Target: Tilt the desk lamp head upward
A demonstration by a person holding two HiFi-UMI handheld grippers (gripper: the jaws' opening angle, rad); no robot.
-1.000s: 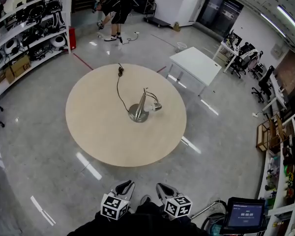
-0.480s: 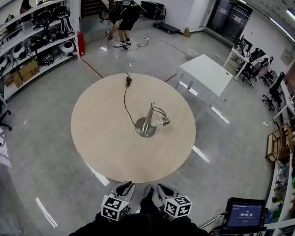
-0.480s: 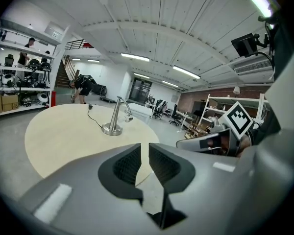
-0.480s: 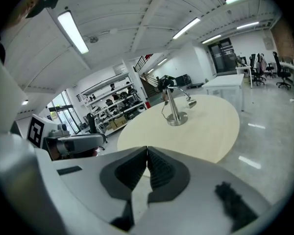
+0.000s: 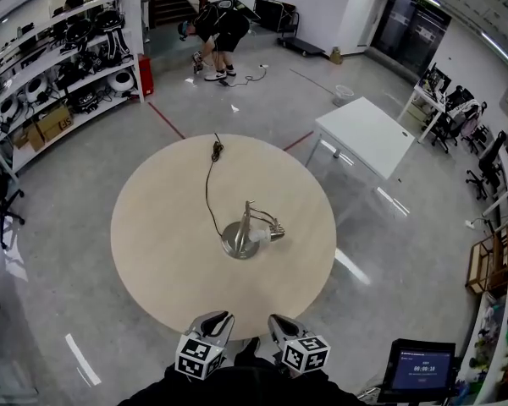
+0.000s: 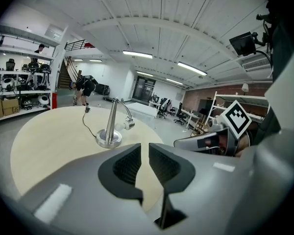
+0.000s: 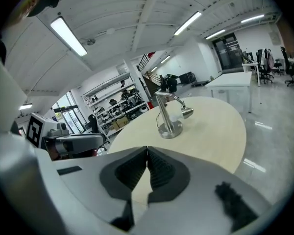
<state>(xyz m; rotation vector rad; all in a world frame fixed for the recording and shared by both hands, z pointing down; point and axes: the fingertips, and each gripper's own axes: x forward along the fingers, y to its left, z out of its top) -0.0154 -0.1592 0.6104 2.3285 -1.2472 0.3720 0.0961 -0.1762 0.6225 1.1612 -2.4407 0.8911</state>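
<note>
A silver desk lamp (image 5: 245, 233) stands near the middle of a round beige table (image 5: 161, 244). Its small head (image 5: 272, 236) hangs low to the right of the post and points down. A black cord (image 5: 208, 189) runs from the base to the far edge. Both grippers are at the table's near edge, well short of the lamp. My left gripper (image 5: 215, 321) (image 6: 144, 153) has a narrow gap between its jaws and holds nothing. The jaws of my right gripper (image 5: 279, 324) (image 7: 147, 153) meet with nothing between them. The lamp also shows ahead in the left gripper view (image 6: 110, 129) and the right gripper view (image 7: 168, 115).
A white rectangular table (image 5: 364, 134) stands beyond the round one at the right. Shelves with gear (image 5: 55, 53) line the left wall. A person (image 5: 220, 22) bends over at the back by the stairs. A tablet screen (image 5: 419, 369) sits at the bottom right.
The whole view has come closer to the round table; its near edge now lies just ahead of both grippers. The lamp has not moved on the table.
</note>
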